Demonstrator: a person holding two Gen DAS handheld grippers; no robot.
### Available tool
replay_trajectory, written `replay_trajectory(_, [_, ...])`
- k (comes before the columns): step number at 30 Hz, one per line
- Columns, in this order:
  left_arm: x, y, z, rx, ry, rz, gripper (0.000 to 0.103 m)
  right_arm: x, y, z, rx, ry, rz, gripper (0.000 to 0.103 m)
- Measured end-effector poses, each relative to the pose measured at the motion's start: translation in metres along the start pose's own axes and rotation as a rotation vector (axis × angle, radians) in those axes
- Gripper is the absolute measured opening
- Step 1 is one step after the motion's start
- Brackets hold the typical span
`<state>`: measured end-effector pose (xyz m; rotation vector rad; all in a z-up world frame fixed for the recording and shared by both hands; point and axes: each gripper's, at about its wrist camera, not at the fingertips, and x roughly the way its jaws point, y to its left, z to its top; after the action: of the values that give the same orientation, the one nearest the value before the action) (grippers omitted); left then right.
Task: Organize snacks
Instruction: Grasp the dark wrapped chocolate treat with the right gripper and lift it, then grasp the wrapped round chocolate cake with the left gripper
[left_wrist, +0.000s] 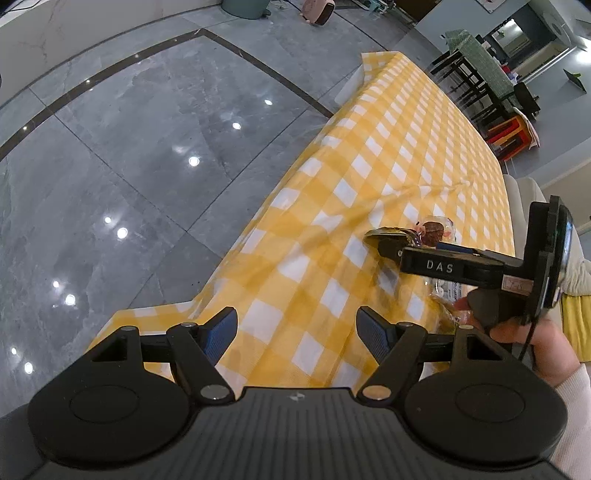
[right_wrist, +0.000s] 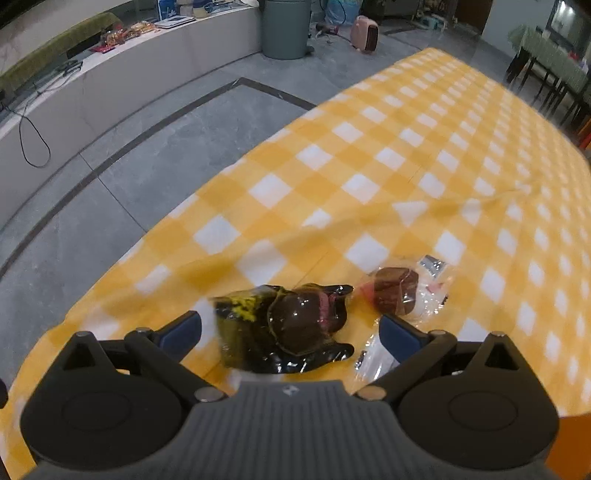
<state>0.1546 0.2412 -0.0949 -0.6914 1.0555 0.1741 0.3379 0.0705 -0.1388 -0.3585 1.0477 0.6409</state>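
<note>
Yellow-and-white checked cloth (right_wrist: 369, 155) covers the counter, with grey polished floor (left_wrist: 129, 147) beyond its edge. Right gripper (right_wrist: 290, 325) hovers low with its blue pads spread apart, a dark glossy snack packet (right_wrist: 284, 328) lying between them on the cloth. Just ahead and to its right sits a clear-wrapped brown snack (right_wrist: 397, 290). Left gripper (left_wrist: 297, 328) is also spread wide, holding nothing, with only cloth between its pads.
</note>
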Motion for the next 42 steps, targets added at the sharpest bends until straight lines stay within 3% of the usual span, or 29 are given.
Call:
replay_trajectory(5, [0.004,0.0,0.0,0.004,0.014,0.011,0.086,0.014,-0.009,-0.001,0.005,-0.016,0.067,0.099])
replay_trajectory(7, [0.006,-0.001,0.0,0.009,0.022,0.01,0.086,0.02,-0.006,-0.003,-0.01,0.002,0.071,0.093])
replay_trajectory(10, [0.006,-0.004,-0.001,0.039,0.024,0.001,0.086,0.021,-0.001,-0.008,-0.036,-0.035,0.04,0.075])
replay_trajectory(12, [0.007,-0.007,-0.002,0.047,0.024,0.004,0.086,0.017,-0.002,-0.011,-0.03,-0.068,0.04,0.054])
replay_trajectory(14, [0.008,-0.007,-0.002,0.051,0.029,0.002,0.086,0.015,-0.006,-0.012,-0.004,-0.079,0.017,0.041])
replay_trajectory(24, [0.007,-0.006,-0.002,0.049,0.032,0.004,0.086,0.0,-0.003,-0.028,0.052,-0.082,-0.028,0.04])
replay_trajectory(29, [0.004,-0.011,-0.004,0.066,0.01,0.001,0.086,-0.032,-0.01,-0.047,0.138,-0.151,0.018,0.04])
replay_trajectory(35, [0.002,-0.022,-0.004,0.101,-0.03,-0.003,0.086,-0.073,-0.01,-0.064,0.144,-0.181,0.06,0.04])
replay_trajectory(38, [0.005,-0.034,0.0,0.102,-0.017,-0.051,0.086,-0.09,-0.012,-0.072,0.159,-0.188,0.064,0.04])
replay_trajectory(42, [0.009,-0.053,0.011,0.101,-0.012,-0.164,0.085,-0.103,-0.012,-0.087,0.217,-0.211,-0.036,0.04])
